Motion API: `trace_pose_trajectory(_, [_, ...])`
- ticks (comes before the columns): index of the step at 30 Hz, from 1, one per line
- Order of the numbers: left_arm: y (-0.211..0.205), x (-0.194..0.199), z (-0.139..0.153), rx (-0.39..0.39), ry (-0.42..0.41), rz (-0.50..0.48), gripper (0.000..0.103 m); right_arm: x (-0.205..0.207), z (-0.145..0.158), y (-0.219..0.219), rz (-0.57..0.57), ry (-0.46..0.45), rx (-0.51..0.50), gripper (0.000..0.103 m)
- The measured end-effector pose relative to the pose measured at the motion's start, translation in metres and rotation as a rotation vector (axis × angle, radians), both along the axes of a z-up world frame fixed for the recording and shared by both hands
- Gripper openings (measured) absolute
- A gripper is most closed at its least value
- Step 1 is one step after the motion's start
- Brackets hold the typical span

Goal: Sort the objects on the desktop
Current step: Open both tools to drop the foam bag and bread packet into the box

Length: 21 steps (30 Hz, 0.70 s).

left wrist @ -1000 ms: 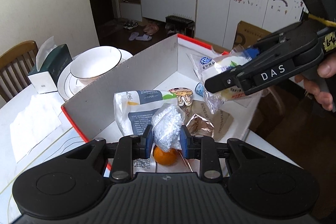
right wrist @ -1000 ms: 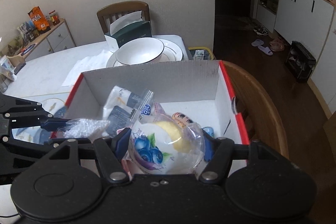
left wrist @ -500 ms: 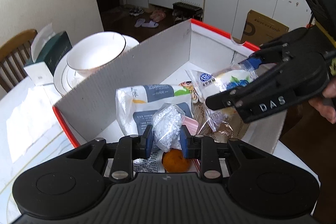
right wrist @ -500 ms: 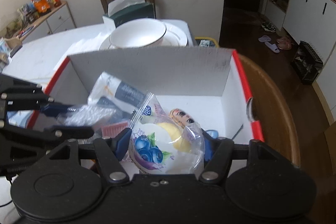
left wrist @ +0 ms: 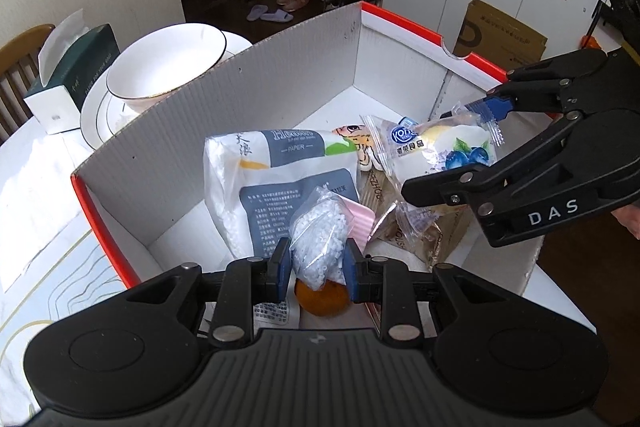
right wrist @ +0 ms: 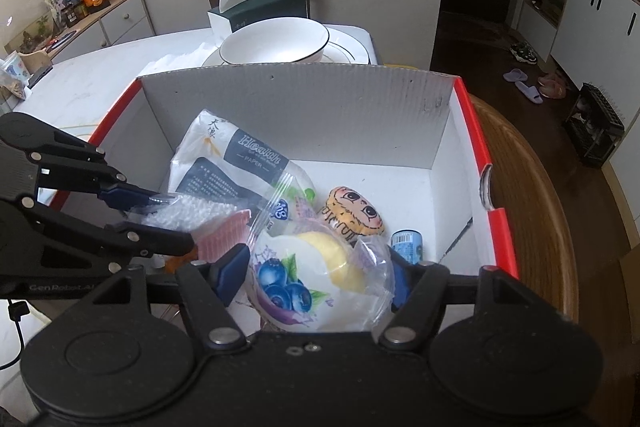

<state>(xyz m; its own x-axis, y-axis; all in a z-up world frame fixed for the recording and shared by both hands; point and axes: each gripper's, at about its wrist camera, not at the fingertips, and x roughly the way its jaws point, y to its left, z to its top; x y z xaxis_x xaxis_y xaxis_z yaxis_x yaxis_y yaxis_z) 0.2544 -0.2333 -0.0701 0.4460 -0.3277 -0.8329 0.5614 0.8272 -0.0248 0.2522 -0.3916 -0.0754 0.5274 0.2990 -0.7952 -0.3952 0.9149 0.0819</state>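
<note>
Your left gripper (left wrist: 316, 265) is clamped on a bead bag (left wrist: 320, 227), and your right gripper (right wrist: 316, 273) pinches a blueberry cake pack (right wrist: 316, 279), both held over the box (right wrist: 304, 107). Inside lie a tissue pack (left wrist: 276, 171), a cartoon pouch (right wrist: 354, 217), a small can (right wrist: 406, 245) and an orange (left wrist: 322, 301). The pink item (left wrist: 362, 223) behind the beads is hard to identify.

One box (left wrist: 256, 95). Inside it or held over it:
- one tissue pack (left wrist: 280, 163)
- one bead bag (left wrist: 318, 239)
- one blueberry bun (right wrist: 316, 279)
- one orange (left wrist: 322, 301)
- one face-printed packet (right wrist: 354, 217)
- one small can (right wrist: 407, 245)
- one pink item (left wrist: 362, 225)
- one brown wrapper (left wrist: 424, 239)

On the table: one bowl (left wrist: 164, 63), one plate (left wrist: 94, 111), one tissue box (left wrist: 76, 67). Two grippers: left (left wrist: 318, 269), right (right wrist: 318, 281).
</note>
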Motion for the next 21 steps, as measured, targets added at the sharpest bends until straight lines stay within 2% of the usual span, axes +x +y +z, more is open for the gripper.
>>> trace_pose_trajectory(9, [0.002, -0.009, 0.003, -0.016, -0.007, 0.000, 0.026, -0.014, 0.016, -0.006, -0.008, -0.069, 0.005, 0.074])
trace_pose_trajectory(18, [0.007, -0.021, 0.008, -0.013, -0.048, 0.009, 0.026, -0.033, 0.038, -0.011, -0.009, -0.135, 0.025, 0.076])
trace_pose_trajectory(21, [0.010, -0.024, 0.011, -0.031, -0.051, 0.016, 0.030, -0.040, 0.043, -0.011, -0.010, -0.149, 0.033, 0.076])
